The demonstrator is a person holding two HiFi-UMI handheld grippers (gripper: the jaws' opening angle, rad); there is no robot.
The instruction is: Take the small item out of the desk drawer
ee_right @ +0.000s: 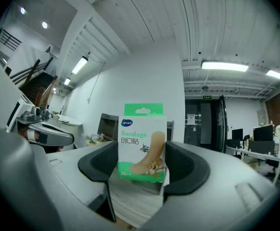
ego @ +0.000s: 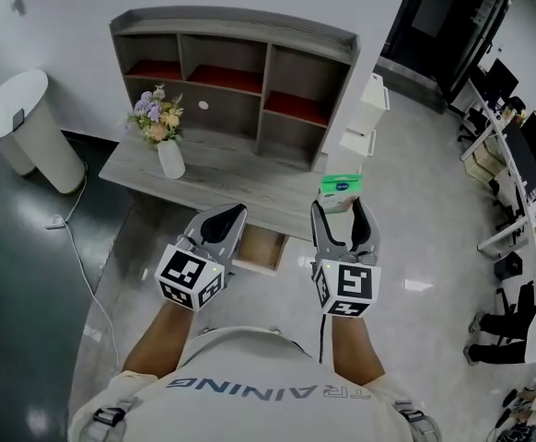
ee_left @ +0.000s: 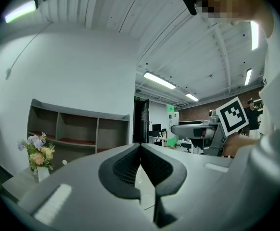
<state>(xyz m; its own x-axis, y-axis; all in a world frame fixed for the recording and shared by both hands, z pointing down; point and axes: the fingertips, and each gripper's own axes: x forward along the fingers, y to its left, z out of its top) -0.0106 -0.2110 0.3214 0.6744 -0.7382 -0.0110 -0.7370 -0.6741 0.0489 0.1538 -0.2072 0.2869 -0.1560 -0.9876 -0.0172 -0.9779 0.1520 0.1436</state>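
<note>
- Desk (ego: 215, 180): grey wood top. I use it as my reference for everything below.
- Shelf unit (ego: 240, 76): stands along the desk's back edge. Its open cubbies have red floors. Not involved in the task.
- Drawer (ego: 261, 250): pulled out from under the desk's front edge, near the middle. I can see a pale wood interior and nothing lying in the visible part.
- Left gripper (ego: 227, 219): held in front of the desk's front edge, above the open drawer. Its own view shows the jaws closed tip to tip, with nothing between them.
- Right gripper (ego: 344, 208): raised over the desk's front edge, toward the right end. The jaws stand fairly wide and are clamped on the two side edges of the item.
- Bandage box (ee_right: 142, 141): white and green, out of the drawer and up in the air above the desk's front-right part.
  - It sits at the tips of the right jaws.
  - Its long axis is upright, with the hang tab on top.
- Judgement: the extraction looks done.
  - The desk top lies straight ahead of the box, so a set-down falls to the right hand.
  - The empty left hand is nearer the drawer front if it needs closing.
</note>
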